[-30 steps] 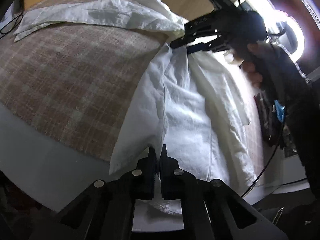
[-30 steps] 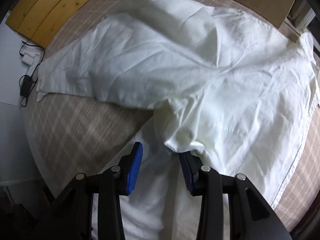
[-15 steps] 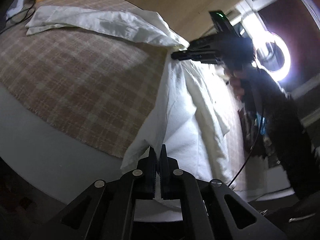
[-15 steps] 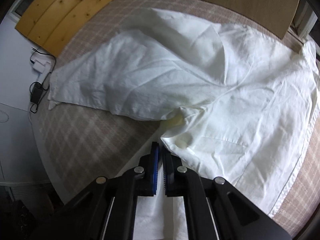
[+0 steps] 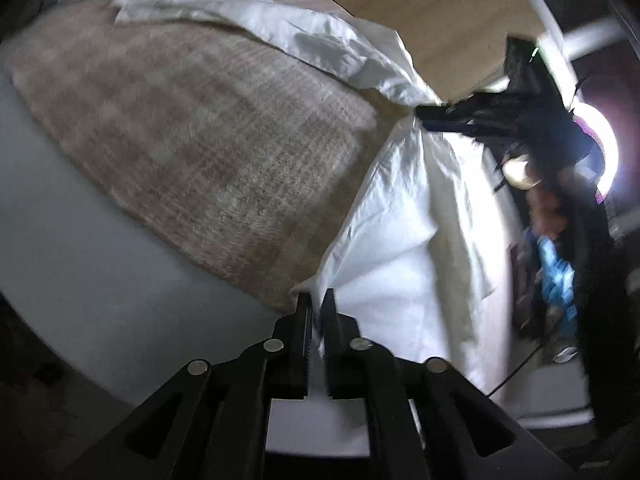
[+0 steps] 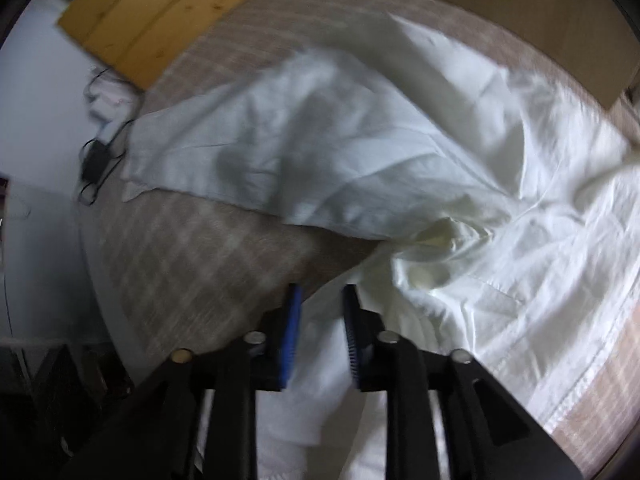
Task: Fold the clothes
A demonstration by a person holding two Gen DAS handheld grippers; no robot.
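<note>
A white shirt (image 6: 440, 160) lies spread and rumpled on a beige plaid bed cover (image 6: 192, 264). My right gripper (image 6: 320, 292) hovers over a fold near the sleeve. Its blue-padded jaws are opening, and cloth lies below the gap with no pad pressing on it. In the left wrist view the shirt (image 5: 400, 240) stretches taut from its corner, which sits pinched between the tips of my left gripper (image 5: 316, 298). Those jaws are starting to open, with only a narrow gap. The right gripper (image 5: 424, 118) shows there at the shirt's far end.
A wooden board (image 6: 160, 12) lies at the bed's far left corner. A black charger with its cable (image 6: 96, 160) rests by the edge. A person's hand (image 5: 548, 208) and a bright ring light (image 5: 604, 160) are at the right. The plaid cover (image 5: 200, 140) spreads left of the shirt.
The right gripper closed on a fold of the shirt, then opened again and rose. The left gripper moved along with the corner it holds, and its jaws parted slightly.
</note>
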